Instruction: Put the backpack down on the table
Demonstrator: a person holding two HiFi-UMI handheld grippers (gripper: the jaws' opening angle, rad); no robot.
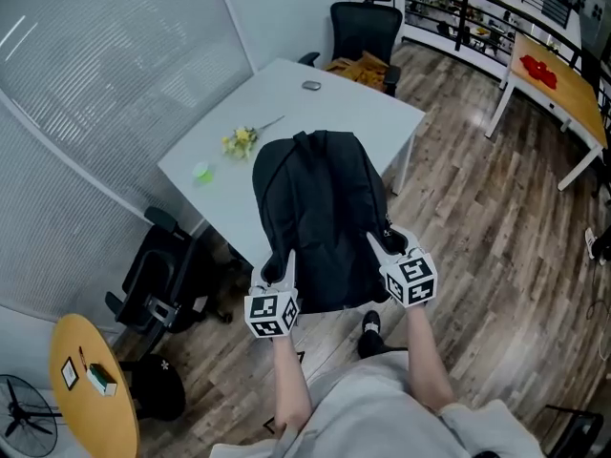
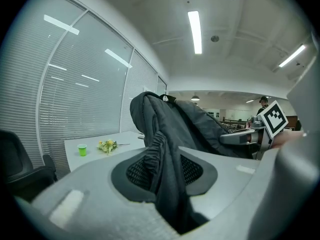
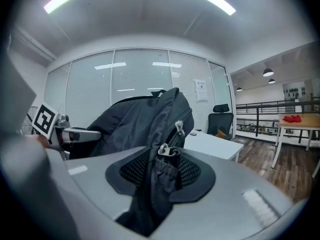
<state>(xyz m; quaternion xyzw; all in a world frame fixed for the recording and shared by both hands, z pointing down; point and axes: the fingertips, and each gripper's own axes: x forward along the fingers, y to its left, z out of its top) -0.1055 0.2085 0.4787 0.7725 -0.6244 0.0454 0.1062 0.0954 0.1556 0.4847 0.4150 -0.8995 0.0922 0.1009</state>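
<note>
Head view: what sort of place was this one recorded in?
Probably an office meeting room: a white table with a black office chair at its far corner, a glass wall with blinds, and a wooden desk further off.

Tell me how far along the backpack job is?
Done: the black backpack is lifted, with the left gripper and right gripper each shut on its fabric. In hand: it is held up at the near edge of the white table. Left: setting it down on the tabletop and letting go.
</note>
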